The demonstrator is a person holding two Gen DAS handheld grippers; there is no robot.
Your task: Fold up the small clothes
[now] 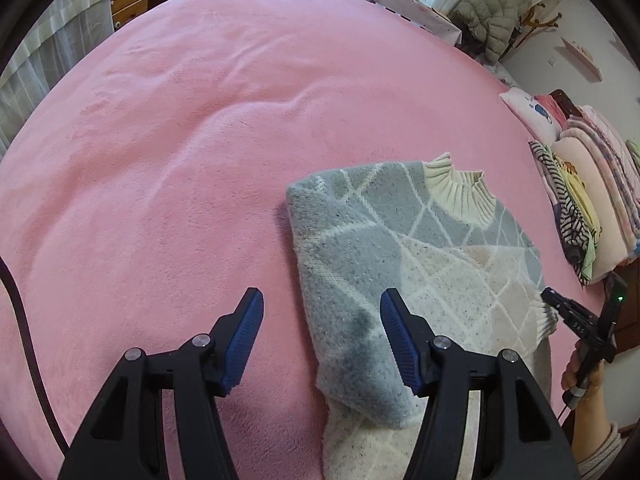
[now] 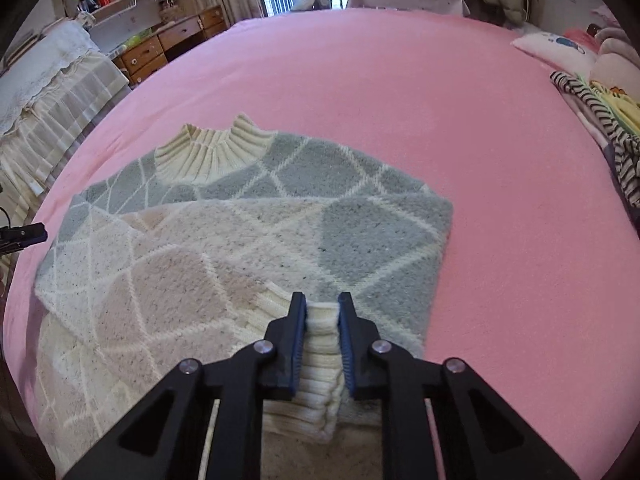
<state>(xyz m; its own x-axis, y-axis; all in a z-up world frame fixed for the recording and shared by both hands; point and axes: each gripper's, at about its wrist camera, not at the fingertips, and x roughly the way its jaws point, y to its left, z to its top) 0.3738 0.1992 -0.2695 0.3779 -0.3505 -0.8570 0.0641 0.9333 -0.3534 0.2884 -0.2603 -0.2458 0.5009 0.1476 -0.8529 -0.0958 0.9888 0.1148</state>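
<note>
We've got the sweater [image 2: 248,240] lying flat on the pink bed [image 1: 180,140], collar [image 2: 212,152] at the far side, both sleeves apparently folded in over the body. Right gripper [image 2: 322,312] is clamped on the ribbed cuff [image 2: 320,360], which is pinched up between the pads over the near hem. Left gripper [image 1: 322,312] is spread and empty, one finger over bare blanket, the other over the sweater's left edge, nothing between the pads. Our read: the sleeve fold is being finished, bottom-to-collar fold comes next. To do it well, we should lay the cuff flat inside the body outline before letting go, so it doesn't bunch up under the fold. Then bring the left gripper onto the near hem corner to match the right, and lift both corners together. Knit is thick and floppy: take a deep bite through both layers. Folded stack [image 1: 580,208] sits at the right edge, well apart.
</note>
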